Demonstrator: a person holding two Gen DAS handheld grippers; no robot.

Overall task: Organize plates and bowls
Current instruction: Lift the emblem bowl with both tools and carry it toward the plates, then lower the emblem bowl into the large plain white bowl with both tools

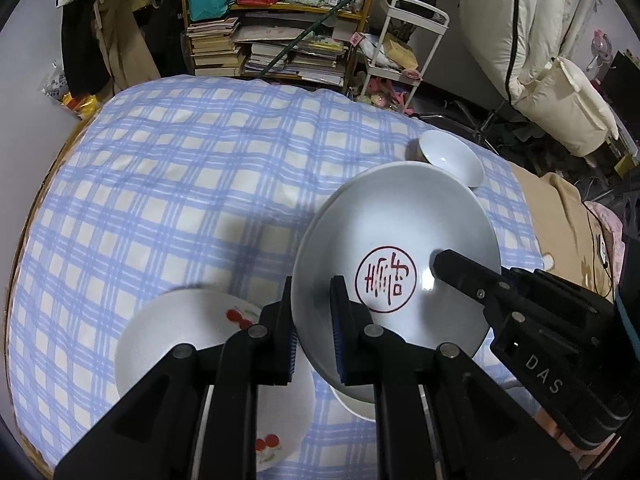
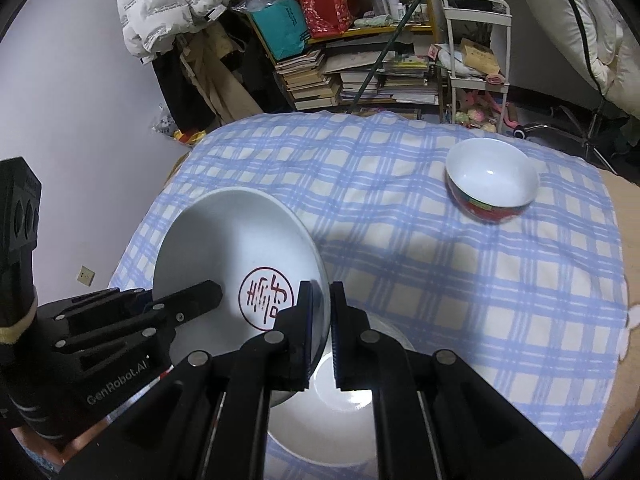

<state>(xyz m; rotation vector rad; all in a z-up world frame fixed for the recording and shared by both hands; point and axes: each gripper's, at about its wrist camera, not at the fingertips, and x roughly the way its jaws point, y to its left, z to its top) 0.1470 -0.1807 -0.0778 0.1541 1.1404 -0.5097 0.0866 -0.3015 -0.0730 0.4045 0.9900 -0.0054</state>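
A white plate with a red round seal (image 1: 400, 256) (image 2: 236, 260) is held tilted above the checked cloth by both grippers. My left gripper (image 1: 314, 320) is shut on its left rim. My right gripper (image 2: 320, 320) is shut on its right rim and shows in the left wrist view (image 1: 456, 268); the left gripper shows in the right wrist view (image 2: 192, 300). A white plate with red cherries (image 1: 176, 332) lies under the left gripper. Another white plate (image 2: 348, 420) lies under the right gripper. A small bowl, white inside and red outside (image 2: 492, 184) (image 1: 452, 152), stands at the far right.
The blue-and-cream checked cloth (image 1: 180, 180) covers the table. Behind it stand a shelf of stacked books (image 1: 264, 48), hung clothes (image 1: 112, 40) and a white trolley (image 1: 400, 52). A beige cloth (image 1: 560, 216) lies at the right edge.
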